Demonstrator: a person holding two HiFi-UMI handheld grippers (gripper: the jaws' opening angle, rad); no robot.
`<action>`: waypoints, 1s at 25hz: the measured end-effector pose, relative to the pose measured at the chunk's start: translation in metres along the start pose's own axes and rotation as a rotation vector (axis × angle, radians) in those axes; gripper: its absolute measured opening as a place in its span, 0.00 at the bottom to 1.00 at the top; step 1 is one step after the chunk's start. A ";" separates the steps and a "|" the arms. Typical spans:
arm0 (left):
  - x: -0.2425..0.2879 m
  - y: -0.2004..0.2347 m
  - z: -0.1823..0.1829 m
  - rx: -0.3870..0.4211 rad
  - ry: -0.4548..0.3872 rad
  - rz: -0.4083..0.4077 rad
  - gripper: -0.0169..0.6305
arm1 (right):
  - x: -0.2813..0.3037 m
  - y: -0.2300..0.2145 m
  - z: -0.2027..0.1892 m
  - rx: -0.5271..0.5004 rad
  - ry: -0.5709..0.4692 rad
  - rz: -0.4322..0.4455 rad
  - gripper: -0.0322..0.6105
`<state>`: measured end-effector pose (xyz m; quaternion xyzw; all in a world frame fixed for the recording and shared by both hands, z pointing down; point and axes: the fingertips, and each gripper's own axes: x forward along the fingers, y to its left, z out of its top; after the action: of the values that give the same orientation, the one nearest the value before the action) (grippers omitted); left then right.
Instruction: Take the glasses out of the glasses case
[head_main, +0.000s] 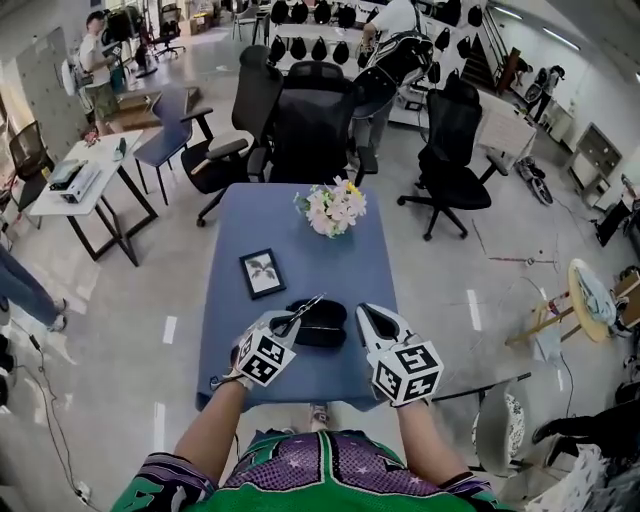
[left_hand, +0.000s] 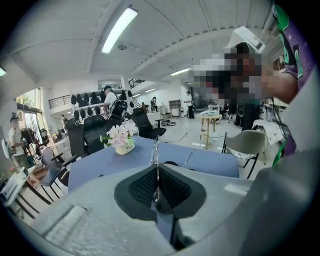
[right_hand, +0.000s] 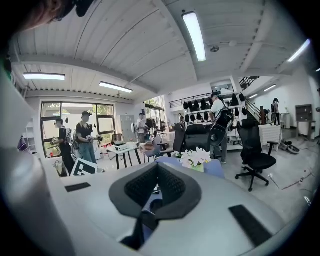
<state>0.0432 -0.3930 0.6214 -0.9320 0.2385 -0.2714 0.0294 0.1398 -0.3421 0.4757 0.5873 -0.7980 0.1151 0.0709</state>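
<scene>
The left gripper (head_main: 288, 325) has its fingers closed together on a thin metal part of the glasses (head_main: 305, 310). In the left gripper view that part shows as a fine wire rising from between the pads (left_hand: 145, 186). The rest of the frame sticks out toward the far side, just over the left end of the black case (head_main: 325, 330), which sits on the near part of the blue table (head_main: 300, 230). The grip is narrow and on a slim piece, so the glasses could swing or slip out if the hand jerks, and squeezing too hard might bend the wire. Whether the frame is fully clear of the case is hard to tell, and a snag could drag the case along. The right gripper (head_main: 368, 315) sits just right of the case with its fingers together and nothing between them, so nothing steadies the case. The picture frame (head_main: 262, 273) and flowers (head_main: 333, 208) lie farther off and seem out of harm's way.
</scene>
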 end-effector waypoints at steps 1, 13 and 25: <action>-0.006 -0.002 0.001 -0.014 -0.012 0.002 0.06 | -0.003 0.003 0.000 0.000 -0.003 0.000 0.05; -0.081 -0.008 0.016 -0.148 -0.152 0.034 0.06 | -0.029 0.045 -0.003 0.005 -0.018 0.012 0.05; -0.150 -0.012 0.057 -0.193 -0.322 0.040 0.06 | -0.043 0.068 0.004 -0.003 -0.051 0.013 0.05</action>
<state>-0.0328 -0.3174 0.5013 -0.9569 0.2742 -0.0940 -0.0172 0.0882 -0.2842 0.4543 0.5847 -0.8035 0.0994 0.0504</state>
